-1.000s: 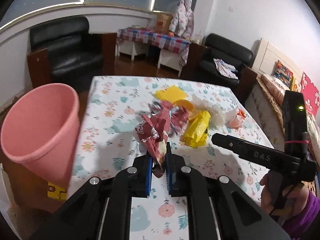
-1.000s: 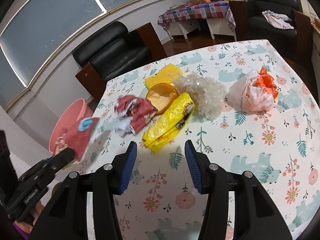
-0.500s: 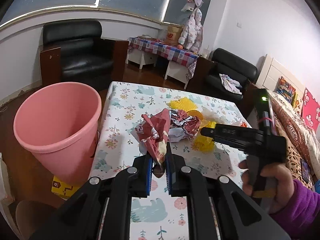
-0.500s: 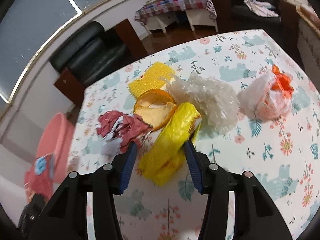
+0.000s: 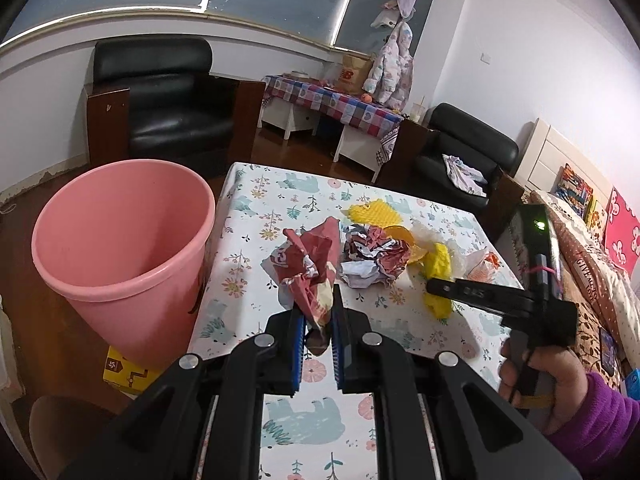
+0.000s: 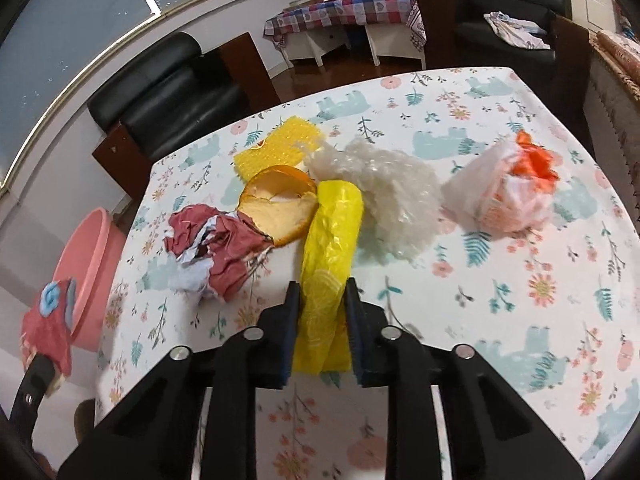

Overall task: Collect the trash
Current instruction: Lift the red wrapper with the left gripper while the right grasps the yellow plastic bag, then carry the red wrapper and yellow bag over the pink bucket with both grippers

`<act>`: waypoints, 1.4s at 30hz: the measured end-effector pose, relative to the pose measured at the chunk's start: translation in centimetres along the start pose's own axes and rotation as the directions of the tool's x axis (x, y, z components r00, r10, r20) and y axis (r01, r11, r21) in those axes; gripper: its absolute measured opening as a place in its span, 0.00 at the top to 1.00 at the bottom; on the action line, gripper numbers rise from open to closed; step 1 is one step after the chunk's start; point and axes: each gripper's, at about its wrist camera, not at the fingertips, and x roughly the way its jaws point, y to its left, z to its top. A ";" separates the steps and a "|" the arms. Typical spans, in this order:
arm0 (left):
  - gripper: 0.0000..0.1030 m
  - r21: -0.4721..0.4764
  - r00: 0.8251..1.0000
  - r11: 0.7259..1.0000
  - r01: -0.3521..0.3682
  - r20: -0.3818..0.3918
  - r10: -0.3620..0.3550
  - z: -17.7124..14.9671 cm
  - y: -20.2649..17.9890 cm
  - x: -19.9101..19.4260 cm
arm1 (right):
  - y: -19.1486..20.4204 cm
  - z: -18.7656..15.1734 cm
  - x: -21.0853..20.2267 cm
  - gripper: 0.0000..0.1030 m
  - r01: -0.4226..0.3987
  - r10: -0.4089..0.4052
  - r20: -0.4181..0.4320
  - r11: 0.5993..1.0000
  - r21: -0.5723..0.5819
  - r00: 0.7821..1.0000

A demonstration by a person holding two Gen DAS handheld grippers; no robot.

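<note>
My left gripper (image 5: 316, 304) is shut on a crumpled red wrapper (image 5: 310, 264), held above the table's left edge beside the pink bin (image 5: 120, 240). In the right wrist view my right gripper (image 6: 320, 292) is low over the table, its jaws closing on a yellow plastic bag (image 6: 332, 240), with both blue pads against the bag's near end. The bag's far end still lies on the floral tablecloth (image 6: 500, 300). A second red and white crumpled wrapper (image 6: 216, 248) lies just left of it.
An orange peel (image 6: 280, 208), a yellow bubble sheet (image 6: 280, 144), a clear plastic wad (image 6: 384, 192) and a white and orange bag (image 6: 508, 188) lie beyond the yellow bag. Black armchairs stand behind the table. A yellow box (image 5: 124, 368) sits under the bin.
My right gripper moved forward and down over the yellow bag and its jaws closed on it. My left gripper carried the red wrapper leftwards, bringing the bin closer.
</note>
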 end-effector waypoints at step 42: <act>0.90 -0.210 0.943 0.930 -0.300 0.080 0.322 3.9 9.9 -2.0 | 17.3 0.2 -4.4 0.87 -0.302 0.356 0.039 0.840 -0.450 0.934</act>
